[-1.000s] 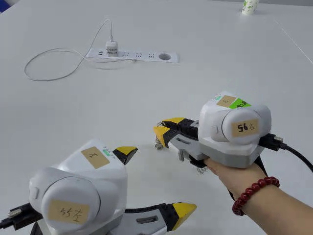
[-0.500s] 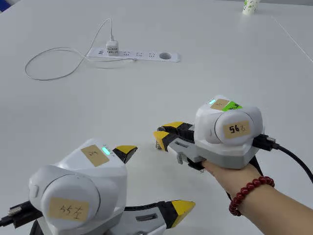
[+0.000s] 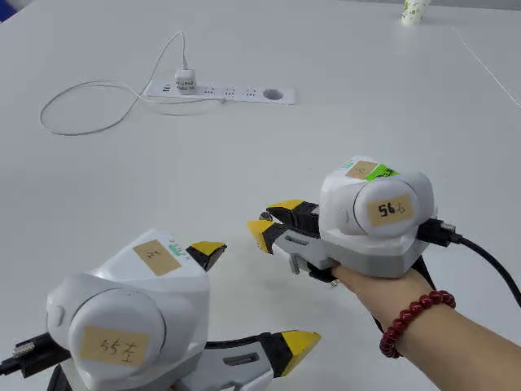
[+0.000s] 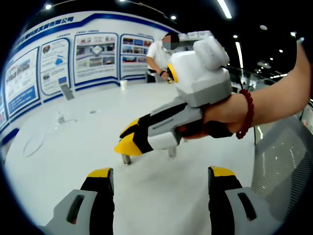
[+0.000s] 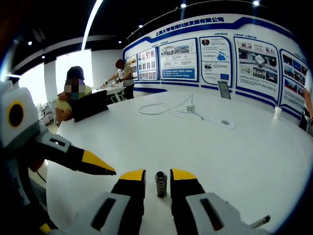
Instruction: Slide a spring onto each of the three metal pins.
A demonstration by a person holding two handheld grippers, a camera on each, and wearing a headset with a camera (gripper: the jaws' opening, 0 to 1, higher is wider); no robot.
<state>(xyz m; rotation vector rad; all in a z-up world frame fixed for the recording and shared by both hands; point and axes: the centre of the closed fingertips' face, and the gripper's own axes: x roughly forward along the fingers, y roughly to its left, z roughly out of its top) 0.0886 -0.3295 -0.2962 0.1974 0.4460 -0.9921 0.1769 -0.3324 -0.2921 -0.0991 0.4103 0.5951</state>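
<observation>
Here, the right gripper flanks the upright spring on the table — whether it pinches, cannot tell; the left gripper gapes wide near the spring. Best to grip lightly, keeping it vertical.

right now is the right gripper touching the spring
Cannot tell. In the right gripper view the spring stands between the jaws of the right gripper: table shows on one side, the other is too tight to judge.
</observation>
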